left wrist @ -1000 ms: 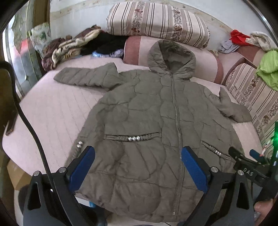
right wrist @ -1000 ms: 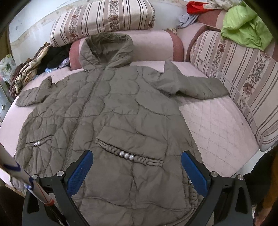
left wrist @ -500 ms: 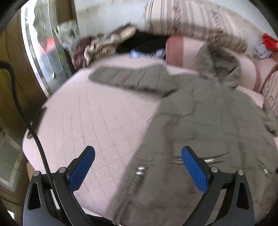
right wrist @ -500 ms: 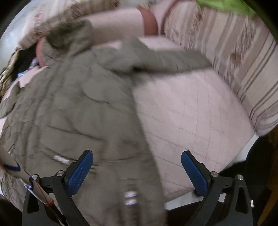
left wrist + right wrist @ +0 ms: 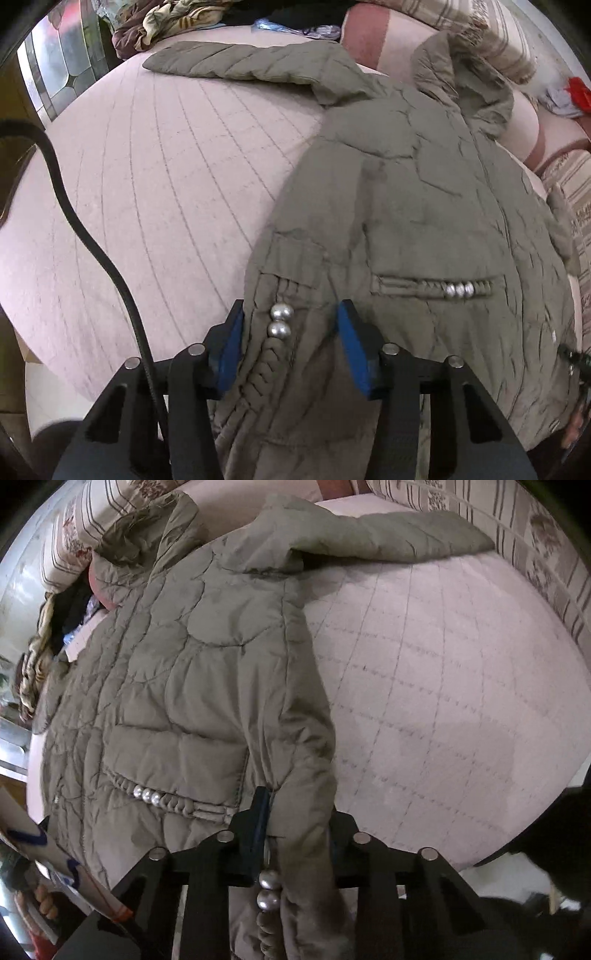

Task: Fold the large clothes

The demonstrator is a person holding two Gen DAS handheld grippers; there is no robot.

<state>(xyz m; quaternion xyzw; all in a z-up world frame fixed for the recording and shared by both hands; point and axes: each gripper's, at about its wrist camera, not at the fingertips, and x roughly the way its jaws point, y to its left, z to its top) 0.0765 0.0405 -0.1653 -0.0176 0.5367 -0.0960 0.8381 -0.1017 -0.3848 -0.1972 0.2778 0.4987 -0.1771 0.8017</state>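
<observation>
Striped cushions [image 5: 546, 550] flank quilted coat [image 5: 424, 206].

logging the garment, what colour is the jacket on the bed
Olive-grey quilted jacket, seen best in the left wrist view.

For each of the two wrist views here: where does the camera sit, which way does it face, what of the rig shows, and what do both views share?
Left wrist: sits on the left gripper at the jacket's left side edge, facing up the bed toward the hood; both blue pads and a black cable show.
Right wrist: sits on the right gripper at the jacket's right side edge, facing the right sleeve; black fingers show.
Shared: the same jacket, its pearl-trimmed pockets, the pink bed.
</observation>
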